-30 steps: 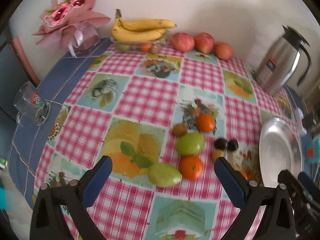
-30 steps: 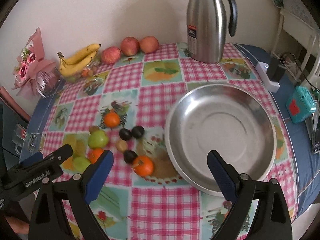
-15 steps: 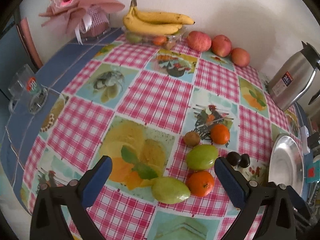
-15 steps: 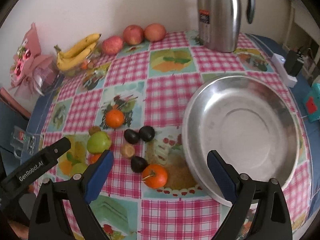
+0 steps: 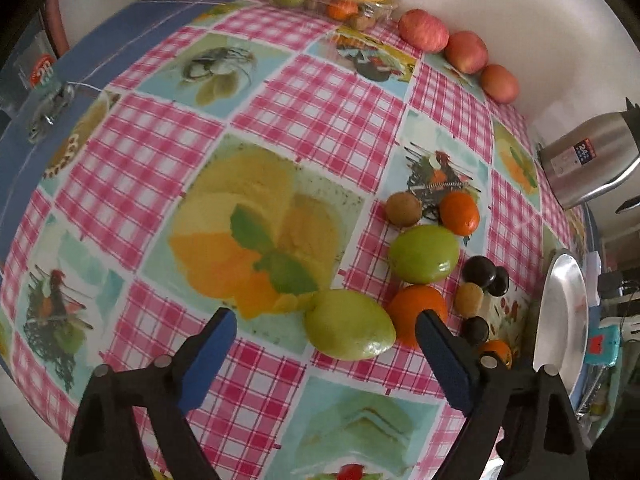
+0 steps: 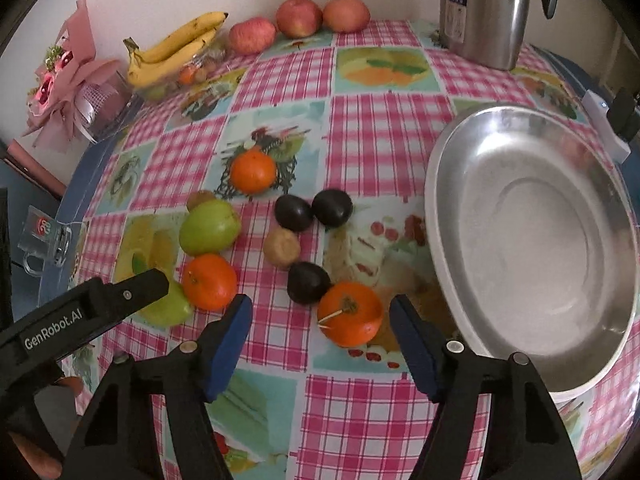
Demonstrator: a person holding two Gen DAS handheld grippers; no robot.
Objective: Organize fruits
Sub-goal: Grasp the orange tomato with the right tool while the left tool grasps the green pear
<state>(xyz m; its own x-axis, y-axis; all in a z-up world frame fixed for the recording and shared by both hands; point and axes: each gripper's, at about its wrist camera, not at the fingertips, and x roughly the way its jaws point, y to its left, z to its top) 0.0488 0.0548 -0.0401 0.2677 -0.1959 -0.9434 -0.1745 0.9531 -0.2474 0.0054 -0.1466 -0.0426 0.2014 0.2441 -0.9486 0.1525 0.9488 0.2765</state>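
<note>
A cluster of loose fruit lies on the checked tablecloth. My left gripper (image 5: 326,334) is open, its jaws either side of a green mango (image 5: 349,330), with an orange (image 5: 416,312) by the right jaw. A second green fruit (image 5: 424,254), a kiwi (image 5: 403,209) and dark plums (image 5: 478,271) lie beyond. My right gripper (image 6: 320,326) is open, just short of an orange with a stem (image 6: 349,314). A dark plum (image 6: 308,282) touches that orange. The steel bowl (image 6: 452,200) sits empty to the right.
Bananas (image 6: 176,46) on a clear box and three apples (image 6: 298,17) line the back wall. A steel thermos jug (image 6: 482,8) stands at the back right. A pink bouquet (image 6: 64,80) and a glass mug (image 6: 42,236) sit at the left edge.
Both grippers have moved down and forward toward the fruit cluster. The left now brackets the green mango; the right has closed in on the stemmed orange. Both stay open.
</note>
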